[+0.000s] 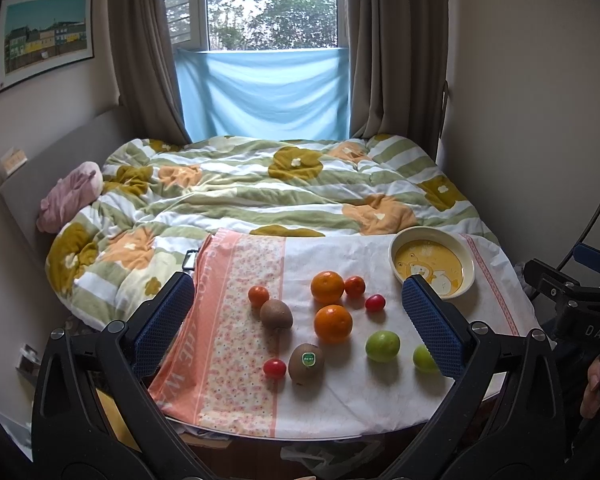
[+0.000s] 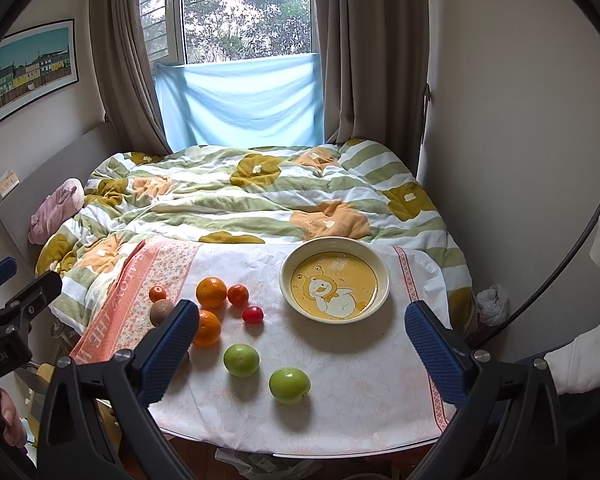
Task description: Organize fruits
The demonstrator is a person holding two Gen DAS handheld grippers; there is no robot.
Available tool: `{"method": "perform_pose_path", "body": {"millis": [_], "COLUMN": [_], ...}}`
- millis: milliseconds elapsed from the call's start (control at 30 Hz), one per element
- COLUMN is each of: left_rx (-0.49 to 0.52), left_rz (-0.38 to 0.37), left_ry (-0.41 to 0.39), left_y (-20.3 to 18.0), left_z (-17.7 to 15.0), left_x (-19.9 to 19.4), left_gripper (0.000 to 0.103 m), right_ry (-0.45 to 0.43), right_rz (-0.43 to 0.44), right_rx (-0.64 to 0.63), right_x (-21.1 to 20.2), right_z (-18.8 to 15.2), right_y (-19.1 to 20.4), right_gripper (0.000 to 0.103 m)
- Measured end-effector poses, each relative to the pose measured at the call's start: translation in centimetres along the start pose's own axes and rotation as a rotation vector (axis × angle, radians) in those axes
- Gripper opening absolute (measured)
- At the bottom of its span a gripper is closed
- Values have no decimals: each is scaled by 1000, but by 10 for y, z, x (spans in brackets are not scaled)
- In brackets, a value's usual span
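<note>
Ten fruits lie loose on a white cloth (image 2: 340, 392) with an orange floral band along its left side, all to the left of and nearer the camera than a cream bowl (image 2: 382, 280) with a yellow cartoon-duck bottom. The bowl is empty. Nearest it sits a cherry tomato (image 2: 253, 314); farther left are a small tangerine (image 2: 237, 295), a large orange (image 2: 211, 292) and a second orange (image 2: 207, 328), the two oranges almost touching. Beyond them another small tangerine (image 1: 258, 296) rests against a brown kiwi (image 1: 276, 314). In front of the bowl lie two smooth green fruits (image 2: 241, 360) (image 2: 289, 385), well apart from its rim. A stickered kiwi (image 1: 306, 363) and a second cherry tomato (image 1: 275, 369) lie side by side, farthest from the bowl.

The left gripper (image 1: 300, 332) hangs above the fruit with its blue-padded jaws spread wide, holding nothing; its right pad covers part of one green fruit. The right gripper (image 2: 300, 352) is likewise spread wide and empty, its left pad hiding part of the nearer orange and kiwi. The bowl lies clear between its fingers.

Behind the bowl a flower-patterned quilt (image 2: 260, 200) covers a bed, with a pink plush (image 2: 56, 210) at the headboard, curtains (image 2: 360, 60) and a window beyond.
</note>
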State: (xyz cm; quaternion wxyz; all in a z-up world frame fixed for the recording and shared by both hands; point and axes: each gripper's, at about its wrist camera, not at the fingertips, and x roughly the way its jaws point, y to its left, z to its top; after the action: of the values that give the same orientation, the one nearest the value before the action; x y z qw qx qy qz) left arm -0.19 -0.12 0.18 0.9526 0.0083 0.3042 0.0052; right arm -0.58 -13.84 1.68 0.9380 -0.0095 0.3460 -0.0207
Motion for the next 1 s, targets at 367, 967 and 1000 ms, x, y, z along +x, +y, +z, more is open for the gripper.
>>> {"method": "perform_pose_path", "body": {"millis": [367, 967, 1000], "left_rx": [1, 1, 0], "left_rz": [1, 6, 8], "left_ry": [-1, -6, -8], "left_y": [1, 1, 1], "left_z": [0, -4, -4], "left_x": [-1, -6, -7], "left_gripper": [103, 103, 103], "right_ry": [0, -2, -2], "right_rz": [1, 3, 4], "right_rx": [0, 4, 3], "right_x": [-2, -4, -3], "right_z": [-1, -3, -3], "right_y": [-1, -11, -13], "right_gripper": [103, 103, 103]}}
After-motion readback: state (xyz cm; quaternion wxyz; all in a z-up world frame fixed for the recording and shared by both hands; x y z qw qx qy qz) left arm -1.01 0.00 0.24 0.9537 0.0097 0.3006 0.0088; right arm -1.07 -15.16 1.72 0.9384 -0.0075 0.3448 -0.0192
